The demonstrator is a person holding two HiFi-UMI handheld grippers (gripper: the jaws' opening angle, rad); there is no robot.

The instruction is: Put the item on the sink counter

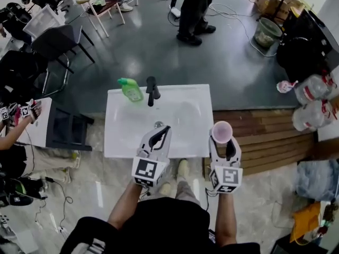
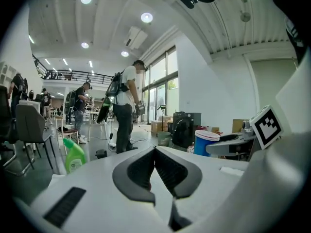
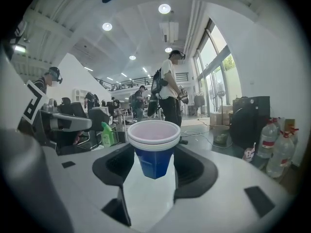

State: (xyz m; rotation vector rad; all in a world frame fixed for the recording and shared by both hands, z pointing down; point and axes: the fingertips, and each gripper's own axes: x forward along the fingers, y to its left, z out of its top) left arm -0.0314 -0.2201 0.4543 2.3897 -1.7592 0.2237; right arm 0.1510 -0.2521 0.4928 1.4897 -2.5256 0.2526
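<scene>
My right gripper (image 1: pixel 223 140) is shut on a blue cup (image 1: pixel 221 132) with a pale pink rim, held upright just past the right front corner of the white sink counter (image 1: pixel 122 136). In the right gripper view the cup (image 3: pixel 153 135) stands between the two dark pads, which press on its sides. My left gripper (image 1: pixel 161 130) hovers over the front of the basin near the drain (image 1: pixel 158 124). Its jaws (image 2: pixel 155 152) are shut with nothing in them.
A green bottle (image 1: pixel 131 89) and a black faucet (image 1: pixel 152 90) stand at the counter's back edge. A wooden pallet (image 1: pixel 254 136) lies to the right, with large water bottles (image 1: pixel 312 99) beyond it. Chairs (image 1: pixel 55 41) stand at the left, and a person (image 1: pixel 193 9) stands behind.
</scene>
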